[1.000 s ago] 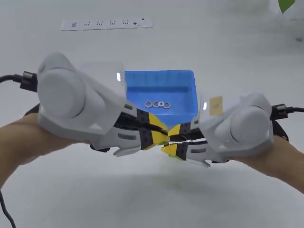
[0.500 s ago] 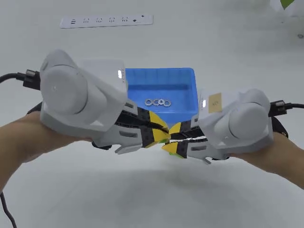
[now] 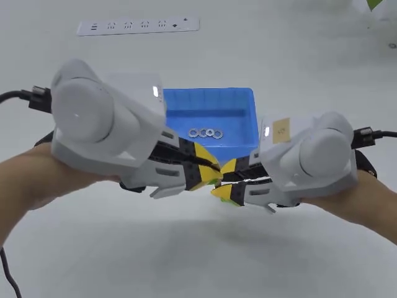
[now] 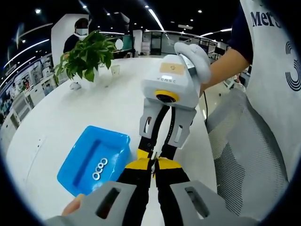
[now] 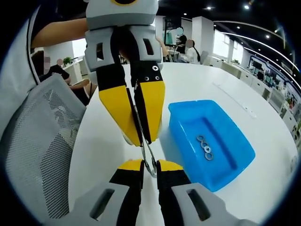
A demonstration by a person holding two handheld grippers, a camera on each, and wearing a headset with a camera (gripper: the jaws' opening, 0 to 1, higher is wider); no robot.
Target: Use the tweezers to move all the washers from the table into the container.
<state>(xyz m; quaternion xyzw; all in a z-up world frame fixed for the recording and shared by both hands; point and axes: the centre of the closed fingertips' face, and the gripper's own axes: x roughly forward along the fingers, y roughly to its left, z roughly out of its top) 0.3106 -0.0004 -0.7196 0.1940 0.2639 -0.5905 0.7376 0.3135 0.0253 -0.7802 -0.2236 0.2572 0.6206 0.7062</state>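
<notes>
- At the middle of your head view, your left tool (image 3: 216, 172) and your right tool (image 3: 224, 181) meet tip to tip, low over the white surface (image 3: 186, 248). The left one comes in from 9 o'clock and the right one from 3 o'clock.
- Your right gripper view shows the tweezers (image 5: 146, 153), thin bright metal, running between the two tools. One end sits between your right tool's yellow-tipped jaws at 6 o'clock. The rest goes up toward 12 o'clock, between the left tool's yellow jaws.
- Both tools are closed down on the tweezers, and each pair of jaws leaves only a slit.
- The blue container (image 3: 211, 100) stands on the surface just past the meeting tips, at 12 o'clock from them in your head view. It sits at 8 o'clock in your left gripper view and at 3 o'clock in your right gripper view.
- Four washers (image 3: 206, 133) lie flat on the container's floor in a short row, side by side.
- A white power strip (image 3: 138, 26) lies on the surface well beyond the container, at 11 o'clock in your head view.
- A potted plant (image 4: 84, 56) stands far off on the surface, at 10 o'clock in your left gripper view.
- A mesh chair (image 4: 244, 165) is at 4 o'clock in that same view, beside the surface's edge.
</notes>
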